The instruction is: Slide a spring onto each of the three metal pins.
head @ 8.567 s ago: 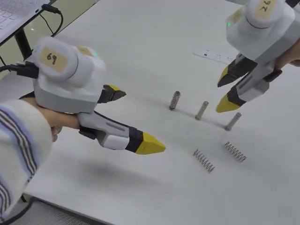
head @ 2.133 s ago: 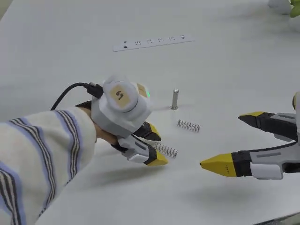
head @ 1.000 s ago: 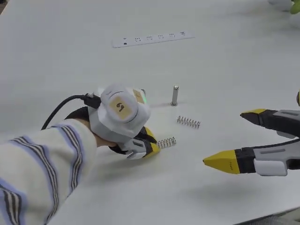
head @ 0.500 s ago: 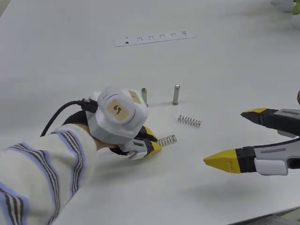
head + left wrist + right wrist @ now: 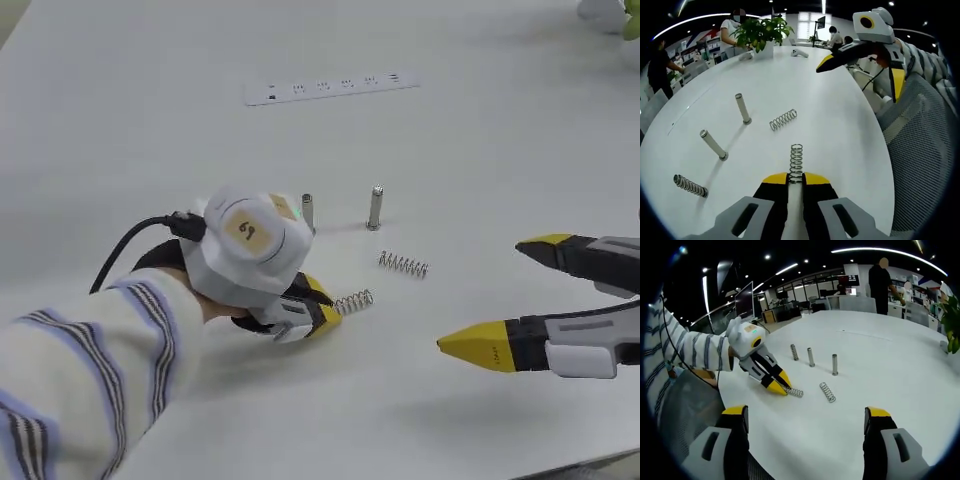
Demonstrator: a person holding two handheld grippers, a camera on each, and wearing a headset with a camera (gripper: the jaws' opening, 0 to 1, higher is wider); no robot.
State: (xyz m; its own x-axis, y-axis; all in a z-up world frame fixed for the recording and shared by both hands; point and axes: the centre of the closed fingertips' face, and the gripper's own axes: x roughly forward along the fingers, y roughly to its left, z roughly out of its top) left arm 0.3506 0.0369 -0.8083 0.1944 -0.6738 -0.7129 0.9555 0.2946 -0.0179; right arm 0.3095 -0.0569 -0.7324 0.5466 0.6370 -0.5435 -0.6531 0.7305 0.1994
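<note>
Spring [image 5: 354, 300]: nipped at its left end by the left gripper [image 5: 796, 176]
Right gripper [image 5: 480, 297]: spread wide, well right
Second spring [image 5: 403, 264]: loose on table [image 5: 150, 120], just right

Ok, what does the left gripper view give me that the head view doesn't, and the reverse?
Left gripper view adds the third pin with its spring on, low left, plus a potted plant and people beyond the table. Head view adds the cable running into the left gripper and the striped sleeve behind it. Both share the held spring in that shut gripper, the loose spring, two bare pins and the open right gripper.
</note>
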